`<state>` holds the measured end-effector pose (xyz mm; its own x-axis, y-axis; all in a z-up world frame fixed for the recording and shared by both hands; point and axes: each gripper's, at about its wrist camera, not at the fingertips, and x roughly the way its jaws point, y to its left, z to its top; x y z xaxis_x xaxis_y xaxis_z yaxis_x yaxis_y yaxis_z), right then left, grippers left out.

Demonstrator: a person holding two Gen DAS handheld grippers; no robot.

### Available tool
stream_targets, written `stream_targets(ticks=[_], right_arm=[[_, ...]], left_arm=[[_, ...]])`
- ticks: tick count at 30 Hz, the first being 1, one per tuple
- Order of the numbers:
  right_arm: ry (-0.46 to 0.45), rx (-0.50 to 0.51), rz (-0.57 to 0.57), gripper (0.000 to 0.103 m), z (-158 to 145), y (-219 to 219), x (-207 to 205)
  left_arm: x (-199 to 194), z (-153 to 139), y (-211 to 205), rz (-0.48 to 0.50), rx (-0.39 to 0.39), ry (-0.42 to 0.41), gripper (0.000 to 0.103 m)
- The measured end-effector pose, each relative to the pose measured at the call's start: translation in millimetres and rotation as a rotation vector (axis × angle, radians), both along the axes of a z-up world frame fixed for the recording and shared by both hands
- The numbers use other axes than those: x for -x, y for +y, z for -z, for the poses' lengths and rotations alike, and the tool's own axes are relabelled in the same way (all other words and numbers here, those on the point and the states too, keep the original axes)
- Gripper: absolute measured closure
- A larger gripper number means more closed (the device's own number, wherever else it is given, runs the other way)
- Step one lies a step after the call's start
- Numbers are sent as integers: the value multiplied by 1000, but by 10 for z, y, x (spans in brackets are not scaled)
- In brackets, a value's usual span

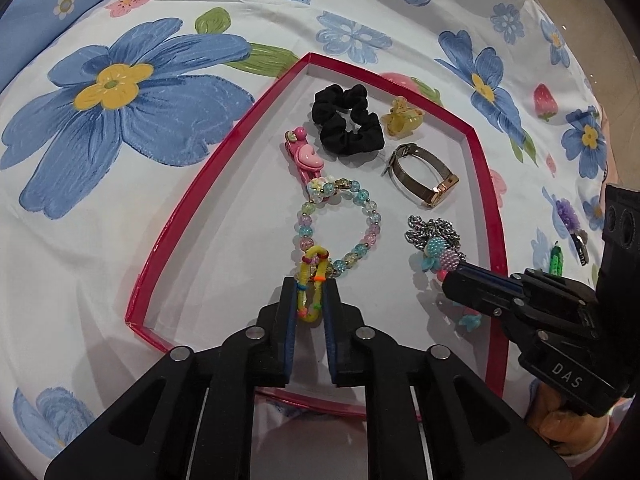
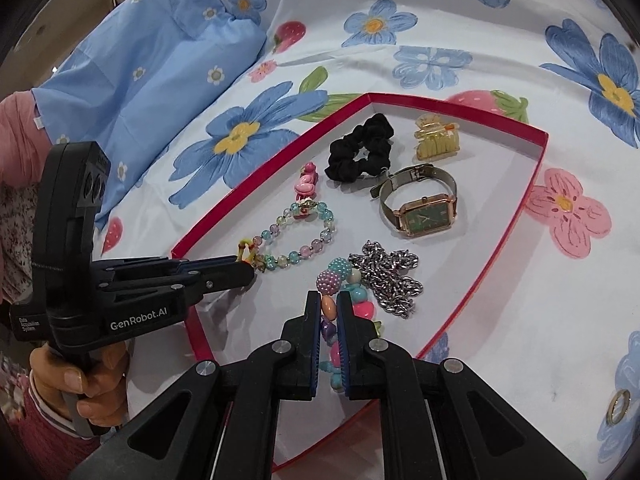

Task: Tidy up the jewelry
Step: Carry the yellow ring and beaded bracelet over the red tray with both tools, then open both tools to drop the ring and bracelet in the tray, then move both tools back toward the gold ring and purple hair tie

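Note:
A red-rimmed white box (image 1: 208, 184) (image 2: 516, 220) lies on a floral sheet. In it are a black scrunchie (image 1: 346, 120) (image 2: 360, 152), a yellow claw clip (image 1: 400, 118) (image 2: 436, 140), a pink hair clip (image 1: 306, 156) (image 2: 306, 182), a watch (image 1: 424, 176) (image 2: 424, 208), a pastel bead bracelet (image 1: 340, 224) (image 2: 296, 232) and a silver chain (image 1: 432, 228) (image 2: 392, 280). My left gripper (image 1: 311, 292) (image 2: 246, 268) is shut on a yellow hair tie (image 1: 310, 280) over the box's near part. My right gripper (image 2: 329, 304) (image 1: 446, 280) is shut on a colourful bead bracelet (image 2: 340, 280) (image 1: 440, 256) next to the chain.
A blue pillow (image 2: 152, 80) lies at the left of the sheet. A green charm (image 1: 557, 258) and a purple hair clip (image 1: 570, 216) lie on the sheet right of the box. A gold ring (image 2: 618, 406) lies on the sheet at the right.

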<state>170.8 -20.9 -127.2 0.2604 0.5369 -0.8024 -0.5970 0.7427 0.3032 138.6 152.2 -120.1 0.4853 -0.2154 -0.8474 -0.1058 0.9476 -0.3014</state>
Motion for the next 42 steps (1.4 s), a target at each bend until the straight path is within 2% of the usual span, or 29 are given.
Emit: stream_targets(ticks=[4,8,10,21,23,25,30,36,42], right_arm=[[12,3,-12,92,7,27,-7],[19,7,-19,91,13,52,-5],[26,4,-21,90,12,55,-4],[23,-41,-7,87,-89,-64,68],[18,-48,3,82,-127,-109,85],[11,-60,16,72,-176,-168,103],[-14,-93,61,64,-322,-351,147],[-58,-119,131,46,-519,-659,249],[-103,-121,197,43,-692,-1031,391]], left_arm=[[15,-17,0,-2,-10,-3,79],[23,-38,-1,-5,-17,-7,76],[32,-51,12,-12,-16,-10,70],[112,-149,45,-39,-17,-27,67],[133,-174,27,-42,-19,-33,64],[163,-203,1,-44,-22,-40,63],[233,-263,-98,-36,-19,-50,63],[332,-373,-264,-18,-5,-73,50],[400,-457,-500,19,5,-85,44]])
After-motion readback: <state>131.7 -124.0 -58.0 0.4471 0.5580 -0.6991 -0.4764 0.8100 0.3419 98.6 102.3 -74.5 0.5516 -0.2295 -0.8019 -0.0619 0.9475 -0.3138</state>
